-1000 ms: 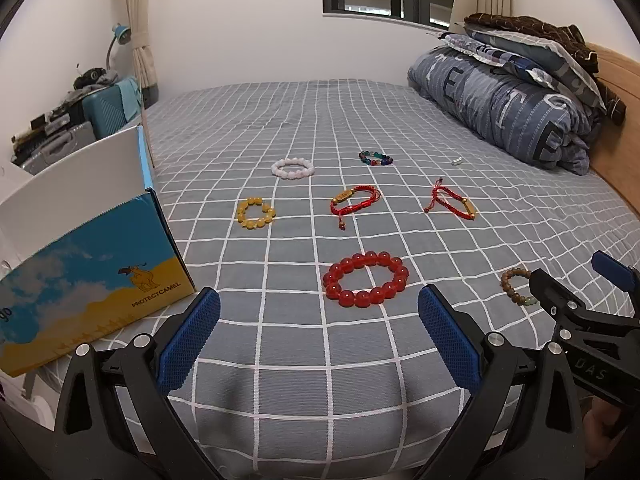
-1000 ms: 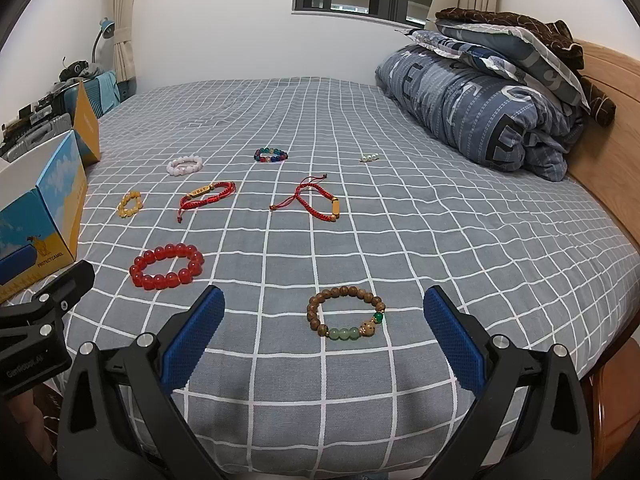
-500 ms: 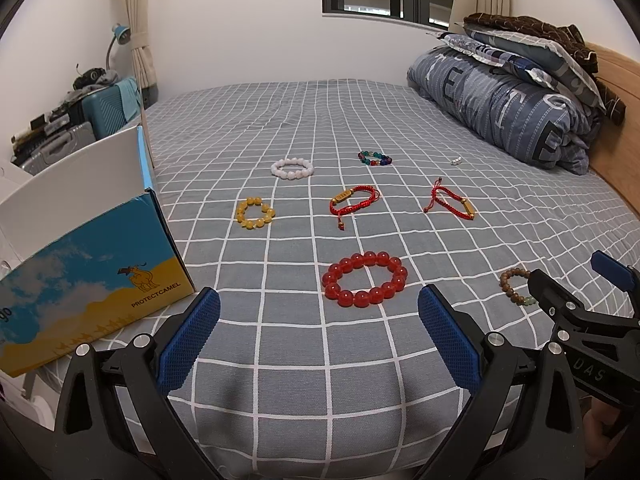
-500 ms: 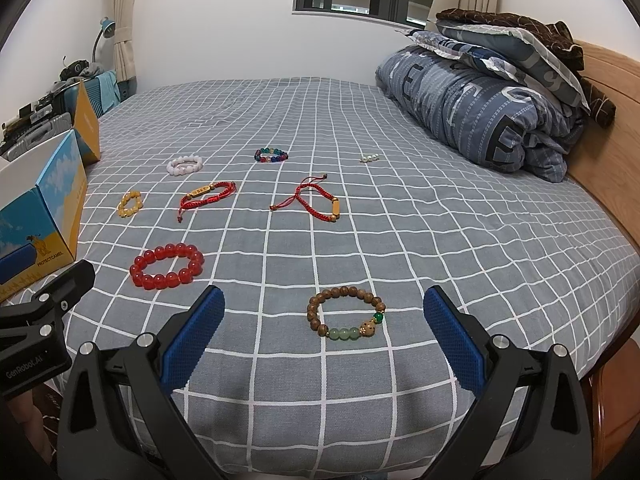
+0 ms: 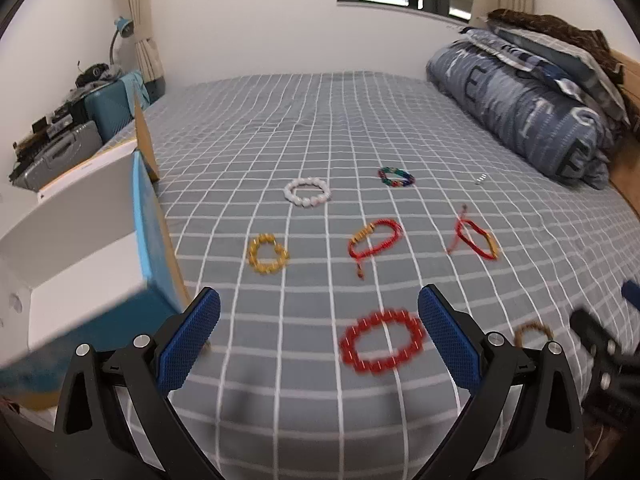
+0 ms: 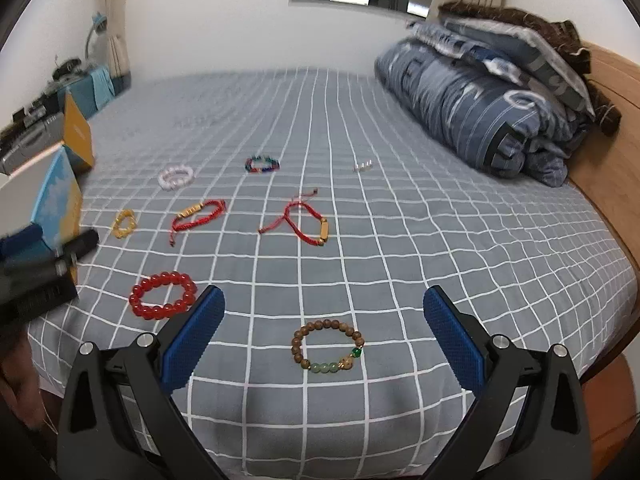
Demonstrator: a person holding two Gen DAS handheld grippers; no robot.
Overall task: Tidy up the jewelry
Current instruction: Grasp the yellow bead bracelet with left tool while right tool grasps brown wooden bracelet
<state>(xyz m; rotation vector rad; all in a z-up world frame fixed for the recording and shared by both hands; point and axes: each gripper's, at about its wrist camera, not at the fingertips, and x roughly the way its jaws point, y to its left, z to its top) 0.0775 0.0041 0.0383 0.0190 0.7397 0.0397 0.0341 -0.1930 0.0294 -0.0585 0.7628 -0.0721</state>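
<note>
Several bracelets lie spread on a grey checked bedspread. The big red bead bracelet lies just ahead of my open left gripper, between its blue pads, on the right. Farther off are a yellow bead bracelet, a white one, a multicolour one and two red cord bracelets. In the right wrist view the brown wooden bracelet with green beads lies between the pads of my open right gripper. An open blue and yellow box stands at the left.
A folded blue quilt and pillows are piled at the far right against a wooden headboard. Suitcases and clutter sit beyond the bed's left side. A tiny white item lies far right of the bracelets.
Both grippers have moved forward and risen over the bed. The box and bracelets look nearer, and the left view is blurred by motion. Both jaws stay open.
</note>
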